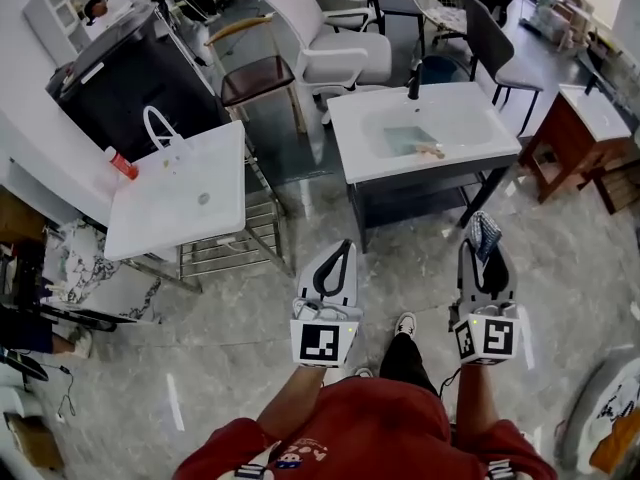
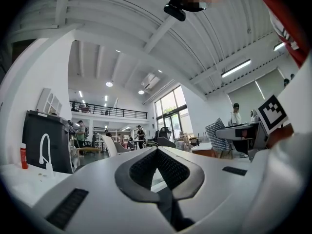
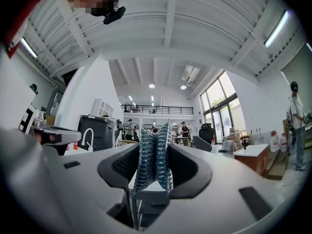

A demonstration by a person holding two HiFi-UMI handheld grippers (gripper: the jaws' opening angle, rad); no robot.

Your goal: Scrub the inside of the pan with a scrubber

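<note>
The scrubbing isn't under way yet; this is looking like the carrying stage. The right gripper is clamping its 2 jaws on the scrubber, a blue-grey mesh wad pinched flat between the pads. The left gripper is holding nothing, with its jaws meeting at the tips. Both are hanging over bare floor, well apart from the white sink ahead of the jaw tips. No pan is showing in any view, so the next move is probably calling for finding it and bringing the scrubber down inside it. The scrubber's long axis is running along the jaws, its free end poking out past the tips.
</note>
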